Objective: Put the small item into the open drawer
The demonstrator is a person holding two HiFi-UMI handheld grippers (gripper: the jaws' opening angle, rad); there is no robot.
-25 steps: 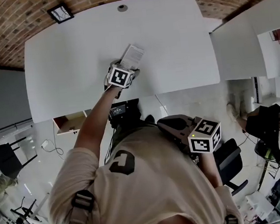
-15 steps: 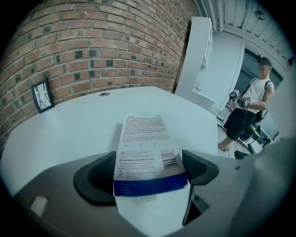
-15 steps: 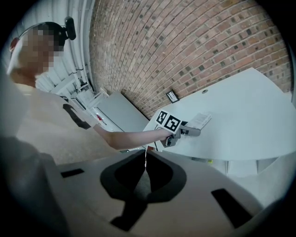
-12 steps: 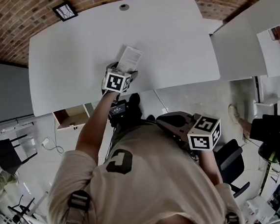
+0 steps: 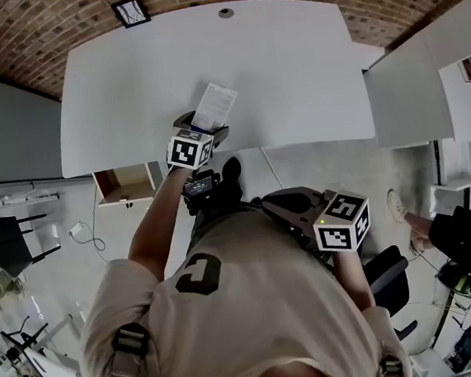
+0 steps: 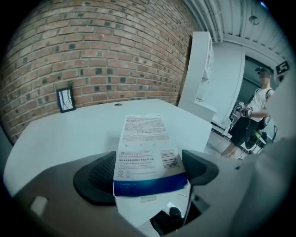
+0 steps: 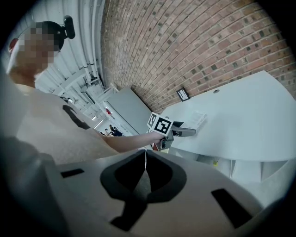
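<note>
A small white box with a blue band point(image 6: 145, 148) sits between the pads of my left gripper point(image 6: 148, 173), which is shut on it. In the head view the box point(image 5: 214, 107) sticks out over the white table point(image 5: 290, 70) near its front edge, held by the left gripper point(image 5: 205, 130). The open drawer point(image 5: 127, 184) hangs under the table's front left edge, left of that gripper. My right gripper point(image 5: 291, 207) is held back over the person's chest, and in its own view the right gripper point(image 7: 144, 171) is shut with nothing in it.
A small framed picture point(image 5: 131, 11) leans on the brick wall at the table's far left. A round cable hole point(image 5: 225, 13) is at the far edge. A second white table point(image 5: 408, 84) stands at the right. Another person point(image 6: 252, 118) stands at the far right.
The left gripper, still holding the box, has drawn back toward the table's front edge and slightly left. The right gripper has hardly moved.
</note>
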